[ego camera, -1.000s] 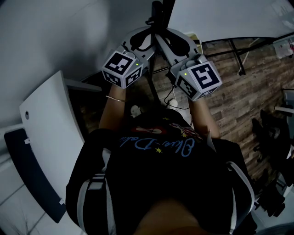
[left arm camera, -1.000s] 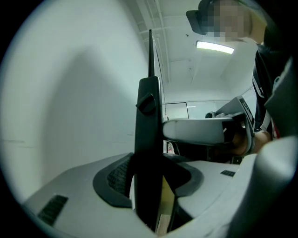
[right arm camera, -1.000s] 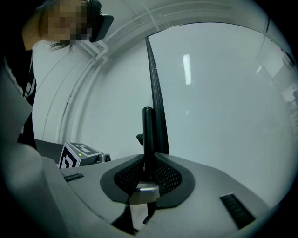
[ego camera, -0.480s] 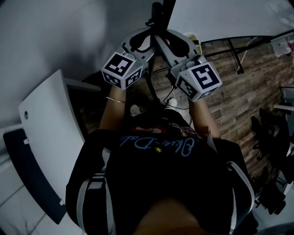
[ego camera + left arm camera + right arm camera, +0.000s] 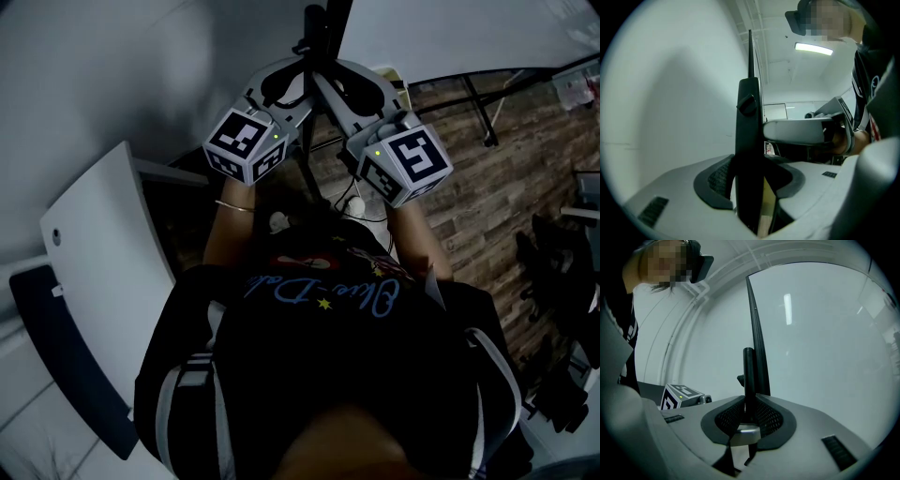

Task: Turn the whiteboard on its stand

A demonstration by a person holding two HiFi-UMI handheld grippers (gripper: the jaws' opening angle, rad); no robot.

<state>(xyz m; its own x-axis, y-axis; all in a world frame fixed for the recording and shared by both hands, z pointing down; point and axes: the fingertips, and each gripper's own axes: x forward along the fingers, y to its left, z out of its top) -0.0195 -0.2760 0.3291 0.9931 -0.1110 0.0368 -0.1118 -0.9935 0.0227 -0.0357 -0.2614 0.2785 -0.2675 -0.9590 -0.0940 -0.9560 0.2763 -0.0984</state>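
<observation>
The whiteboard (image 5: 450,37) stands edge-on ahead of me, its glossy face (image 5: 820,343) filling the right gripper view. A black upright bar (image 5: 319,28) with a small knob (image 5: 747,104) runs along its near edge. My left gripper (image 5: 298,73) comes at the bar from the left and is shut on it, the bar filling the gap between its dark pads (image 5: 717,176). My right gripper (image 5: 330,80) meets it from the right. It is shut on the same bar (image 5: 748,376), with a pad pressed on either side.
Black stand legs (image 5: 483,112) spread over the wood-plank floor (image 5: 506,187). A white and dark blue panel (image 5: 94,281) leans at the left. Cables and a small white object (image 5: 352,202) lie below the grippers. A dark office chair (image 5: 553,272) is at the right.
</observation>
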